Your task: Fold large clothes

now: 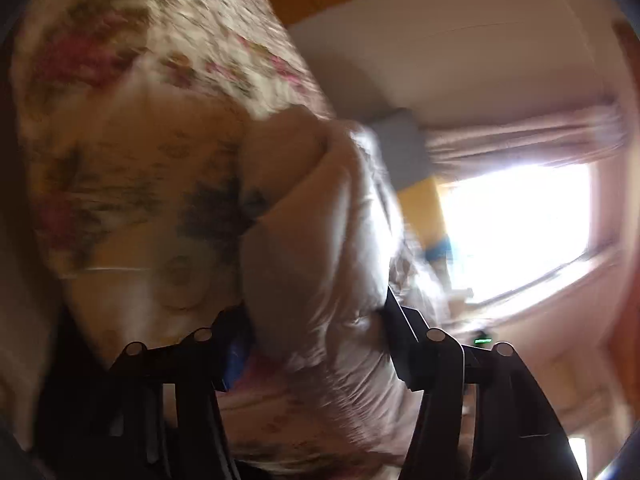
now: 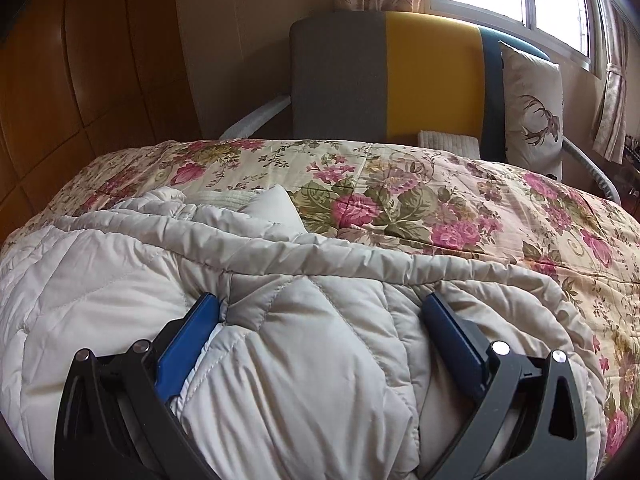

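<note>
Blur fills the left wrist view, rolled sideways with the window point(image 1: 516, 224) at three o'clock; the right view is sharp and level. One cream padded jacket point(image 2: 280, 340) lies on one floral bedspread point(image 2: 460, 216). Left gripper point(image 1: 316, 320) pinches a thick jacket fold between both fingers. Right gripper point(image 2: 320, 320), tilted down, presses spread-wide jaws into jacket bulk; whether they grip, I cannot tell. One stag cushion point(image 2: 534, 108) at one o'clock.
</note>
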The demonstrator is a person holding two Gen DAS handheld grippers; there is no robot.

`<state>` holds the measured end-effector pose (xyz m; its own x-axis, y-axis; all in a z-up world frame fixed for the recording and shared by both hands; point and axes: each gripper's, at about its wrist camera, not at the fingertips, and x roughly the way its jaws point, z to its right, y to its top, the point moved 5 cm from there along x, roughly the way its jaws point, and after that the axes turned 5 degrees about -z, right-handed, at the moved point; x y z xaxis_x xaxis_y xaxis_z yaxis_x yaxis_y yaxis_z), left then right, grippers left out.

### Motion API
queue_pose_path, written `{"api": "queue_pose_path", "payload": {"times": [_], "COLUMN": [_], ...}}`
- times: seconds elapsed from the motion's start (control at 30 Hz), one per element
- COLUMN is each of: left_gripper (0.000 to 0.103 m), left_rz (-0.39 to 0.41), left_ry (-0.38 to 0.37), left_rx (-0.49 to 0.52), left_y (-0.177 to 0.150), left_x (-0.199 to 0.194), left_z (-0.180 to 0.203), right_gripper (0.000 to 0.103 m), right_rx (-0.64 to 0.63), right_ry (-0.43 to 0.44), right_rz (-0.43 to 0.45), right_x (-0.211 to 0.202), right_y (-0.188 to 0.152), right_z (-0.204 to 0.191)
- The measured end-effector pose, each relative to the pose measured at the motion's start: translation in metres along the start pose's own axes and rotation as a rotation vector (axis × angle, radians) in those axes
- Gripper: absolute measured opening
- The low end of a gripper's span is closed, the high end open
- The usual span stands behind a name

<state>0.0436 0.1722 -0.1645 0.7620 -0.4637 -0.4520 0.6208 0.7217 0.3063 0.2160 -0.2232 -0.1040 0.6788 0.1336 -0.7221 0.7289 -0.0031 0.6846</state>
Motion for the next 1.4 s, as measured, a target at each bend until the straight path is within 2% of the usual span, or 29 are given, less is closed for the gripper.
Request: {"api": "queue_pose_path", "payload": {"times": [0.03, 0.1, 0.17, 0.23, 0.33, 0.43, 0.47, 0.53, 0.6, 0.7, 0.77, 0.87, 0.9, 0.97, 1.0, 1.03, 1.1, 1.17, 1.2, 1.23, 1.27, 1.3, 1.33, 1.4], "left_gripper": [0.057, 0.057, 0.059, 0.073, 0.073, 0.073, 0.071, 0.045, 0.036, 0.03, 0.03, 0.03, 0.034, 0.051, 0.062, 0.08, 0.095, 0.097, 0.098, 0.096, 0.089, 0.058, 0.05, 0.04], "left_rz": [-0.011, -0.07, -0.119, -0.147, -0.099, -0.039, -0.026, -0.013, -0.008, 0.01, 0.003, -0.01, -0.007, 0.01, 0.022, 0.028, 0.037, 0.06, 0.065, 0.058, 0.052, 0.056, 0.045, 0.039], "left_ry": [0.018, -0.004, -0.04, -0.071, -0.123, -0.168, -0.177, -0.18, -0.214, -0.208, -0.229, -0.236, -0.25, -0.237, -0.248, -0.262, -0.285, -0.267, -0.235, -0.209, -0.185, -0.152, -0.16, -0.196], "left_rx": [-0.025, -0.06, -0.034, 0.013, 0.01, -0.061, -0.082, -0.14, -0.149, -0.043, -0.031, -0.053, -0.075, -0.113, -0.126, -0.136, -0.13, -0.117, -0.101, -0.092, -0.089, -0.097, -0.106, -0.111], "left_y": [-0.005, -0.018, -0.029, -0.036, -0.021, -0.001, 0.004, 0.015, 0.022, 0.019, 0.016, 0.008, 0.005, 0.001, 0.006, 0.006, 0.0, -0.002, -0.002, 0.007, 0.008, 0.011, 0.013, 0.017], "left_x": [0.0, 0.004, 0.008, 0.015, 0.027, 0.041, 0.046, 0.055, 0.052, 0.039, 0.033, 0.032, 0.033, 0.034, 0.041, 0.04, 0.035, 0.039, 0.044, 0.062, 0.067, 0.071, 0.074, 0.072], "left_z": [-0.006, -0.008, 0.001, 0.014, 0.026, 0.026, 0.025, 0.02, 0.019, 0.03, 0.026, 0.012, 0.008, 0.005, 0.007, 0.01, 0.02, 0.031, 0.036, 0.039, 0.04, 0.039, 0.039, 0.04], "right_gripper": [0.101, 0.101, 0.101, 0.101, 0.101, 0.101, 0.101, 0.101, 0.101, 0.101, 0.101, 0.101, 0.101, 0.101, 0.101, 0.101, 0.101, 0.101, 0.101, 0.101, 0.101, 0.101, 0.101, 0.101], "right_rx": [-0.003, -0.003, -0.002, -0.001, 0.0, 0.003, 0.003, 0.008, 0.011, -0.006, -0.015, -0.055, -0.089, -0.193, -0.25, -0.312, -0.357, -0.356, -0.353, -0.348, -0.341, -0.329, -0.31, -0.259], "right_ry": [0.001, -0.001, 0.0, 0.001, 0.0, 0.001, 0.002, -0.001, -0.011, -0.041, -0.069, -0.011, -0.004, -0.048, -0.075, -0.098, -0.127, -0.141, -0.142, -0.142, -0.14, -0.134, -0.122, -0.078], "right_rz": [0.001, 0.002, 0.0, 0.0, -0.001, -0.001, -0.002, -0.004, -0.001, -0.018, -0.014, 0.117, 0.147, 0.147, 0.118, 0.08, 0.083, 0.09, 0.091, 0.095, 0.096, 0.092, 0.085, 0.067], "right_x": [0.0, 0.0, 0.001, 0.001, 0.001, 0.001, 0.001, 0.002, 0.0, -0.011, -0.029, -0.071, -0.079, -0.075, -0.064, -0.048, -0.035, -0.036, -0.036, -0.036, -0.037, -0.037, -0.038, -0.038], "right_y": [0.0, 0.0, 0.0, -0.001, 0.0, -0.001, -0.001, 0.0, -0.001, -0.003, -0.007, -0.009, -0.01, -0.016, -0.023, -0.033, -0.046, -0.046, -0.047, -0.047, -0.048, -0.048, -0.048, -0.048], "right_z": [0.0, -0.001, -0.001, -0.001, -0.001, 0.0, 0.0, 0.001, 0.001, -0.002, -0.007, -0.031, -0.041, -0.063, -0.074, -0.085, -0.095, -0.095, -0.095, -0.094, -0.093, -0.091, -0.088, -0.081]}}
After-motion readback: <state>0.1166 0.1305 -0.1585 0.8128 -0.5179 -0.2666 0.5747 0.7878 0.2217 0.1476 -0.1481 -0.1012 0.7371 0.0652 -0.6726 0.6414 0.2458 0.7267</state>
